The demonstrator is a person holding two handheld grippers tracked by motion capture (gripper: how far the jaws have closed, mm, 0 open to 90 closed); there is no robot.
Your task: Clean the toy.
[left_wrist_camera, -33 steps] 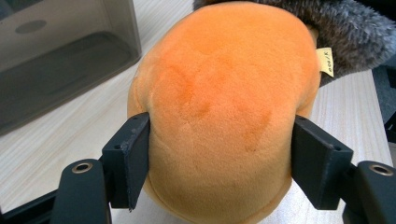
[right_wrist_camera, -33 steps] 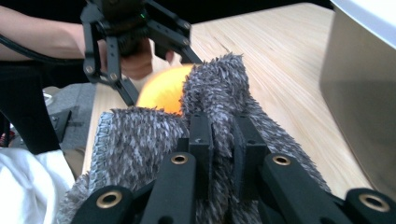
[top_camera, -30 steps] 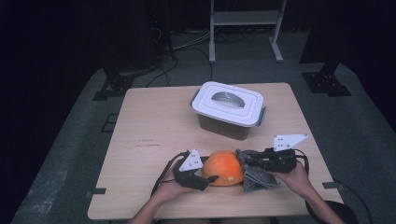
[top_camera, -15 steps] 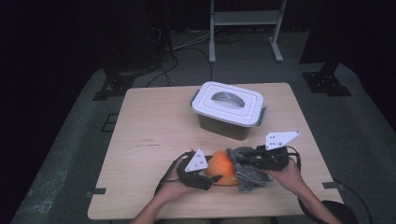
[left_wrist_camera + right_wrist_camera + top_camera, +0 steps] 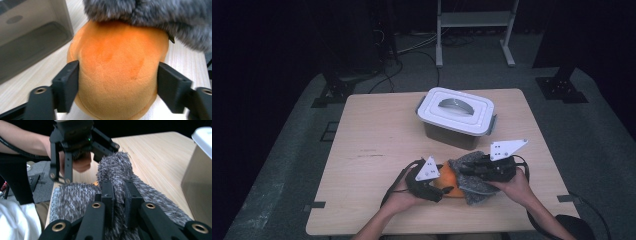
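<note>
The right gripper (image 5: 472,172) is pinching a fold of a grey fuzzy cloth (image 5: 472,182), its jaws clamped tight on the pile in the right gripper view, and it is draping that cloth (image 5: 117,172) over an orange plush ball (image 5: 446,182). The ball is sitting on the tabletop (image 5: 377,150) just in front of the lidded plastic box (image 5: 457,117), on the person's side of it, with the cloth lying across the half of the ball that faces away from the left gripper.

The left gripper (image 5: 432,192) is straddling the ball (image 5: 117,72). Its jaws have just been opening, and in the left gripper view the pads are standing at the ball's flanks: the left pad is at the plush surface, while a thin gap shows at the right one, so this reads as a loosened hold, not a firm squeeze.

That loosening is the main risk. With the ball round and soft, any tug from the cloth could be rolling it away from the left gripper and toward the box. The cloth (image 5: 150,15) is only lying over the top of the ball, so a pull on one pinched fold may be dragging it off instead of wrapping it. The two grippers are also working very close together beside the box, so they could be knocking into one another.
</note>
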